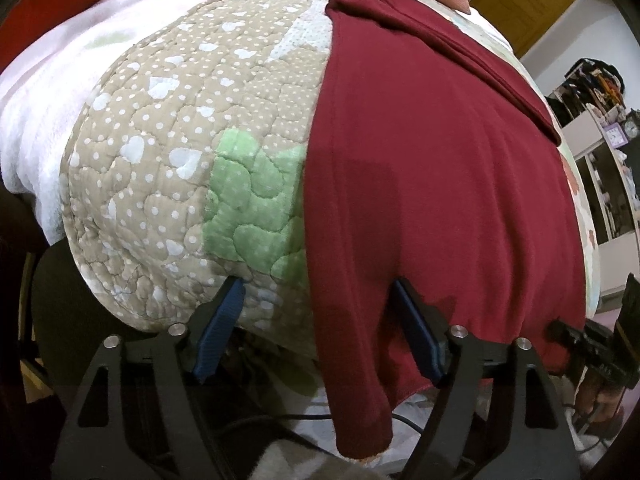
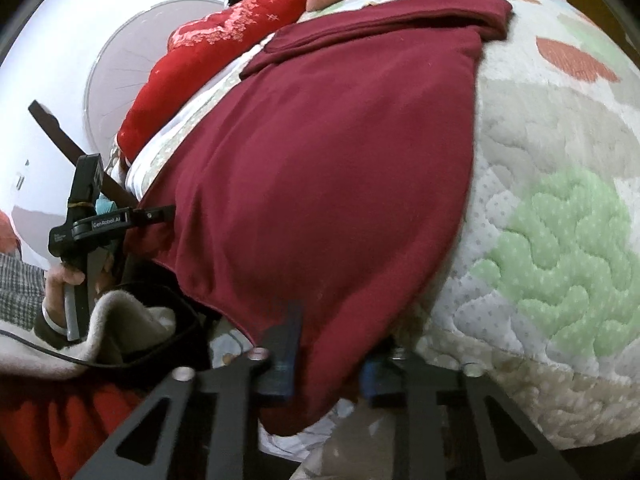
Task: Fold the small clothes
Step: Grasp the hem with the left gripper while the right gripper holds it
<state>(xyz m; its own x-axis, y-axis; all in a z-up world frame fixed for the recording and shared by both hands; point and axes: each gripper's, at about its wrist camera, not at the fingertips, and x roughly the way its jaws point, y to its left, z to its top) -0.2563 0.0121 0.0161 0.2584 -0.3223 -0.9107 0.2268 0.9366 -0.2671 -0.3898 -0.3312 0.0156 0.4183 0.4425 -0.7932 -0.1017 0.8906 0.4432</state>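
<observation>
The likeliest slip is an uneven lift: the right gripper has the near hem of the dark red knit garment between its blue pads, while the left gripper has nothing pinched, its fingers spread wide. If the right side rises first, the cloth would probably skew and the fold come out crooked. The right-hand pinch also sits close to the hem's edge, where the fabric droops off the bed, so a quick pull could drag the thin cloth out of the pads. That view is blurred at the fingertips, so how much cloth is caught I cannot say for certain; the pads seem pressed together on it.

The garment lies spread flat on the quilted bedspread with beige dotted and green patches, its far end already turned over into a band, its near hem hanging over the bed's front edge. In the left wrist view the garment's left corner hangs down between the spread fingers, the right blue pad against the cloth, the left pad resting on the quilt just beside the garment's edge
</observation>
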